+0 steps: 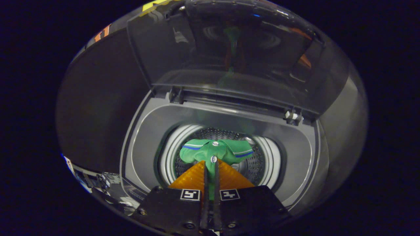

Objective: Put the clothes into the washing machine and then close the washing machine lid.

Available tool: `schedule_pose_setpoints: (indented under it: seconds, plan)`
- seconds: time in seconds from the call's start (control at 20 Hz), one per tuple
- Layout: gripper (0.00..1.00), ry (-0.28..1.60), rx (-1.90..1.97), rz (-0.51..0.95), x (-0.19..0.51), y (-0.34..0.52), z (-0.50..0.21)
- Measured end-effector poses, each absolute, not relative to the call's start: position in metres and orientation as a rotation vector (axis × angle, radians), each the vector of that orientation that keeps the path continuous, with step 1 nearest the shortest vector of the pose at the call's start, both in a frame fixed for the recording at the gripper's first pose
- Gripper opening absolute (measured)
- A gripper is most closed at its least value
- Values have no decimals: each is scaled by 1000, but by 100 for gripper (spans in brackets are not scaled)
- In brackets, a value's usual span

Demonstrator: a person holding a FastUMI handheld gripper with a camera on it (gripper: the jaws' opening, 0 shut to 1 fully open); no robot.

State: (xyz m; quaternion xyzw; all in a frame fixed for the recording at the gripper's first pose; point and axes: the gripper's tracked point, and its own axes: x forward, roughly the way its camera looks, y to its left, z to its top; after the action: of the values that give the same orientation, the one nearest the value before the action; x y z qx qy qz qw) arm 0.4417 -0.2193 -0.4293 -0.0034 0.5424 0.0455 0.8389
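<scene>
The gripper (210, 164) is clenched on a green garment (215, 151): its two fingers stand almost together, and a strip of the green cloth runs down the narrow slit between them, pinched from both sides. The rest of the garment bunches just ahead of the fingertips, spreading sideways with a blue-striped edge to either side and two small pale buttons along its middle. Its long axis therefore lies across the line of the fingers, not along them.

What the coming move turns on is that the cloth hangs directly over the mouth of the drum (229, 164), the perforated metal wall showing behind and under it. Whether the garment already touches the drum wall cannot be told. To the eye it sits within the ring of the opening, so letting go should drop it inside; a wide wing of cloth might catch on the pale rim.

Around the drum lies the grey top deck of the washing machine (144, 137). Beyond it the dark, glossy lid (183, 55) stands raised on its hinges at the far side, still to be shut. Dark booth wall surrounds the machine
</scene>
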Motion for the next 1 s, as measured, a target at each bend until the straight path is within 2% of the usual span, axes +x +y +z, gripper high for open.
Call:
schedule_pose_setpoints:
  seconds: [0.1, 0.15, 0.2, 0.35, 0.4, 0.45, 0.9, 1.0]
  plan:
    - [14, 1137, 1, 96, 440, -218, -426]
    - [22, 1117, -27, 93, 444, -222, -420]
    - [27, 1098, -47, 104, 443, -223, -412]
    - [54, 1042, -57, 128, 450, -216, -379]
    - [57, 1018, -54, 131, 453, -217, -368]
    - [66, 989, -51, 137, 461, -215, -351]
    - [66, 661, -4, 174, 531, -198, -194]
    - [88, 612, -4, 187, 547, -193, -176]
